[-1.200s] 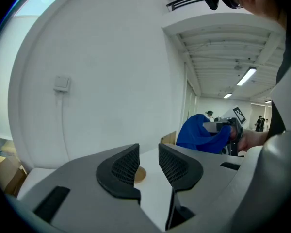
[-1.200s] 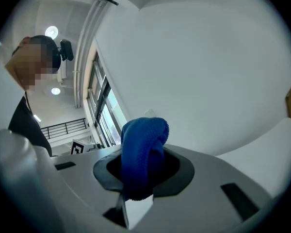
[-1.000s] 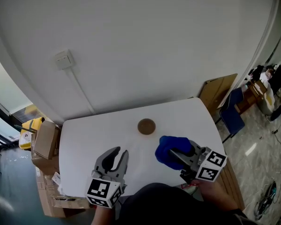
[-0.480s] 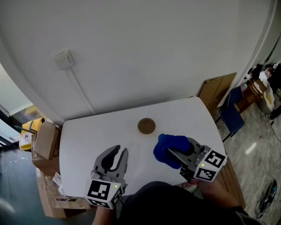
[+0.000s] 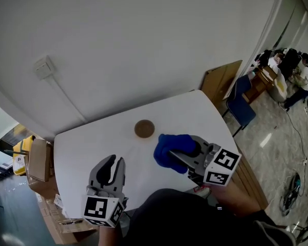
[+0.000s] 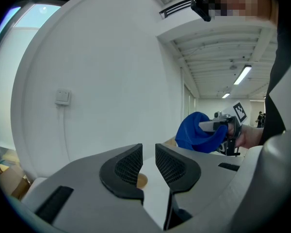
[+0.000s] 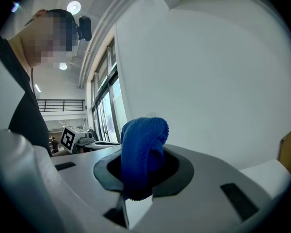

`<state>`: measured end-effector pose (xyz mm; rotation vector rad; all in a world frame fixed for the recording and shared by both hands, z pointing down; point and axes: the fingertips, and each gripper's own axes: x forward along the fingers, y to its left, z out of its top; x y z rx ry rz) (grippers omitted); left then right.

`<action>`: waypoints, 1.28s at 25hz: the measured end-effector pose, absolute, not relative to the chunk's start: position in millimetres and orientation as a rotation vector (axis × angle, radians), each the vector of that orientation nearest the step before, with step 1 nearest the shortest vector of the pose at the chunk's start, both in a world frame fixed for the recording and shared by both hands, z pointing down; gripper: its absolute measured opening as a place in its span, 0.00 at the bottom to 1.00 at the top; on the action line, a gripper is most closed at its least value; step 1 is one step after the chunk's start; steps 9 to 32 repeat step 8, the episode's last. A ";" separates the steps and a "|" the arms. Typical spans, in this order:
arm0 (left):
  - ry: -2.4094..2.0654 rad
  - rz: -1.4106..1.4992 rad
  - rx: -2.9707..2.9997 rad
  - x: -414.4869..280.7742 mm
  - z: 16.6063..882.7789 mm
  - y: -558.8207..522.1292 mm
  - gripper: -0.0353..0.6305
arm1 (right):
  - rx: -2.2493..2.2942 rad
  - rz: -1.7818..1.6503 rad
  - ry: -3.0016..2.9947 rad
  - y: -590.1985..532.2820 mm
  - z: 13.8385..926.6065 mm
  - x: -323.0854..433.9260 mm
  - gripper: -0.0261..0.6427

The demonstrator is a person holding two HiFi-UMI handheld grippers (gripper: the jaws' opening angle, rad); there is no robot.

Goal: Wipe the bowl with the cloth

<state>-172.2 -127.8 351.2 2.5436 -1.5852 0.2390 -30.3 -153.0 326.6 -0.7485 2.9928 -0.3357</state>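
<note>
A small brown bowl (image 5: 144, 128) stands on the white table (image 5: 195, 114), ahead of both grippers; it also shows low between the left jaws, bowl (image 6: 142, 180). My right gripper (image 5: 177, 155) is shut on a bunched blue cloth (image 5: 173, 148), held above the table to the right of the bowl and short of it. The cloth (image 7: 141, 149) bulges out of the right gripper (image 7: 143, 171). My left gripper (image 5: 112, 164) hovers near the table's front edge. Its jaws have just been closing and now stand a narrow gap apart, with nothing between them, as on the left gripper (image 6: 149, 161).
Cardboard boxes (image 5: 35, 159) are stacked off the table's left side. A brown board (image 5: 220, 81) leans by the right corner, with a blue chair (image 5: 242, 105) beyond it. A wall socket (image 5: 42, 65) with a cable sits on the white wall behind.
The head camera has swung, so the table and bowl sit further left in the picture. The left jaws have drawn closer together. The right gripper still holds the cloth in much the same place.
</note>
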 end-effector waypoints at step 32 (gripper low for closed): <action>-1.552 0.251 2.537 -168.0 356.6 -128.9 0.19 | -0.754 -0.353 2.996 -149.9 329.3 -30.7 0.16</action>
